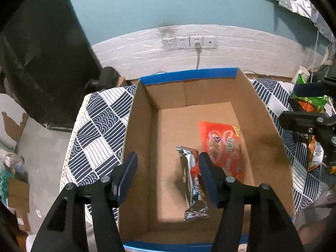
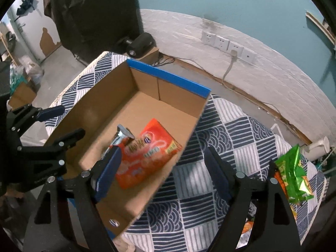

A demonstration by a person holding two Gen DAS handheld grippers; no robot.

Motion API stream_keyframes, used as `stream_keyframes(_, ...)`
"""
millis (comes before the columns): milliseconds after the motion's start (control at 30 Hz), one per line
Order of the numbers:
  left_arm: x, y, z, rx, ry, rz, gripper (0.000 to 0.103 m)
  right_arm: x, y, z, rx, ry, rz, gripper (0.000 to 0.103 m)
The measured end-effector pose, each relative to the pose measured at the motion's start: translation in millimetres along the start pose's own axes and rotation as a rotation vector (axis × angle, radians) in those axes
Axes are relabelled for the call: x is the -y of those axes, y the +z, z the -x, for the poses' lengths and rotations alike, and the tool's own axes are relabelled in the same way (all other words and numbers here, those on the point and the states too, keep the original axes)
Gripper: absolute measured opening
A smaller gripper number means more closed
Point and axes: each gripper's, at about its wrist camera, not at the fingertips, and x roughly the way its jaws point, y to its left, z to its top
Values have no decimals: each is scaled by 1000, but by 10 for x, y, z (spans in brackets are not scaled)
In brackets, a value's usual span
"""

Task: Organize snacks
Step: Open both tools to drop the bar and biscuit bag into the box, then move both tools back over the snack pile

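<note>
A cardboard box with blue-taped rims stands on a checked blue and white tablecloth. On its floor lie an orange snack bag and a silver and red wrapped bar, side by side. My left gripper hovers open over the box, above the bar, with nothing between its pads. In the right wrist view the box, orange bag and bar show again. My right gripper is open and empty, straddling the box's right wall. A green snack bag lies to its right.
More snack packets lie on the cloth at the right, beneath the right gripper. A white wall with sockets runs behind the table. A black drape hangs at the left, with cartons on the floor below it.
</note>
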Motion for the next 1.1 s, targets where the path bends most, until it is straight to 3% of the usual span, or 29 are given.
stream_keyframes(533, 503, 109, 211, 43, -36, -82, 65, 550, -434, 534, 72, -50, -77, 83)
stream_keyframes(1100, 1315, 205, 425, 93, -192, -180, 69, 1312, -1056, 1012, 112, -111, -215, 83)
